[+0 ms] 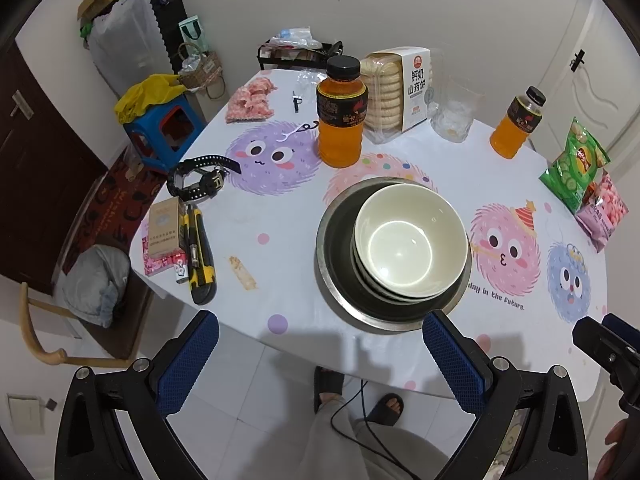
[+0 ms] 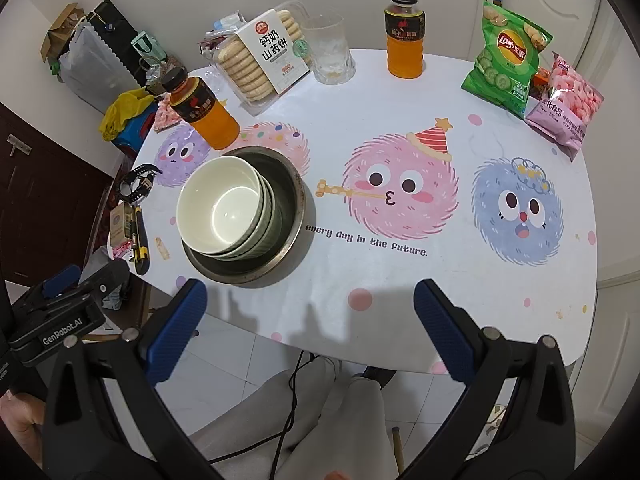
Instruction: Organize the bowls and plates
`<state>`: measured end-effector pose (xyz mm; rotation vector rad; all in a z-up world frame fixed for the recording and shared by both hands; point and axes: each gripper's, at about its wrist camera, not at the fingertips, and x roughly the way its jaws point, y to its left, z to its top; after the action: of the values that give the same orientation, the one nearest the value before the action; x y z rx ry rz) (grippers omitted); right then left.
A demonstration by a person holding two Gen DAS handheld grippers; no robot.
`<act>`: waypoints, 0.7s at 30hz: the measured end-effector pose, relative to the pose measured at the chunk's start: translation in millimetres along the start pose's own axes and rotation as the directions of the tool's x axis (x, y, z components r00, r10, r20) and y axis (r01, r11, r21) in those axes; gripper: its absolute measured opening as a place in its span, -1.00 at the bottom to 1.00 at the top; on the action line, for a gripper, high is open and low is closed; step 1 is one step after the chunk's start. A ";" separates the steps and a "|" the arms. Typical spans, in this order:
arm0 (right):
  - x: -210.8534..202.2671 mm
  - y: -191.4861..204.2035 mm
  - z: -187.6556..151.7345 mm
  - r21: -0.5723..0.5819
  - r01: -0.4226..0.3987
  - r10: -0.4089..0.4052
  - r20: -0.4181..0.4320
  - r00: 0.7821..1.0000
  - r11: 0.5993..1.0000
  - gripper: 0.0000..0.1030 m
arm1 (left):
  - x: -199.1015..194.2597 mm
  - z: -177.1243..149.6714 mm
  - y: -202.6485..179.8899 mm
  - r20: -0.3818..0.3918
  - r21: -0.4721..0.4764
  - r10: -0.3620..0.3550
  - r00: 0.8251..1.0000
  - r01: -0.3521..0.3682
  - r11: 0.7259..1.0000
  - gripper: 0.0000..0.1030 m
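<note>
A stack of green bowls with cream insides (image 1: 408,240) sits inside a round metal dish (image 1: 336,256) on the table near its front edge. The same stack (image 2: 224,208) and metal dish (image 2: 292,204) show at the left in the right wrist view. My left gripper (image 1: 320,336) is open and empty, held off the table's front edge just before the dish. My right gripper (image 2: 310,312) is open and empty, at the front edge to the right of the dish. The left gripper's body (image 2: 56,312) shows at the lower left of the right wrist view.
Two orange drink bottles (image 1: 342,112) (image 1: 516,124), a biscuit box (image 1: 400,92), a glass (image 1: 454,112), snack bags (image 2: 504,56) (image 2: 568,108), a black watch (image 1: 200,178), a yellow utility knife (image 1: 198,256) and a small box (image 1: 164,224) lie on the table. A chair (image 1: 80,312) stands at the left.
</note>
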<state>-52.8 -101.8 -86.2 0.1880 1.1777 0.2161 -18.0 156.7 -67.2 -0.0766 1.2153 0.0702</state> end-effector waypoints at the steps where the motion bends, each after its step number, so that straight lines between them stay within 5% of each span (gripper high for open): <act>1: 0.6 -0.8 0.2 0.000 -0.001 0.001 -0.001 1.000 1.000 1.00 | 0.6 -0.5 -0.3 0.000 0.001 0.000 1.000 0.000 1.000 1.00; 14: 1.7 -0.2 0.2 0.001 -0.002 0.002 -0.004 1.000 1.000 1.00 | 4.9 1.1 3.2 -0.007 -0.002 0.002 1.000 -0.002 1.000 1.00; 21: 4.7 1.1 -0.1 -0.001 -0.002 0.002 -0.011 1.000 1.000 1.00 | 1.1 2.5 2.7 0.043 0.016 -0.074 0.996 0.073 0.997 1.00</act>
<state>-51.3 -99.5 -90.2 0.1871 1.1885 0.2198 -15.5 159.7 -67.5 -0.1069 1.1679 -0.0012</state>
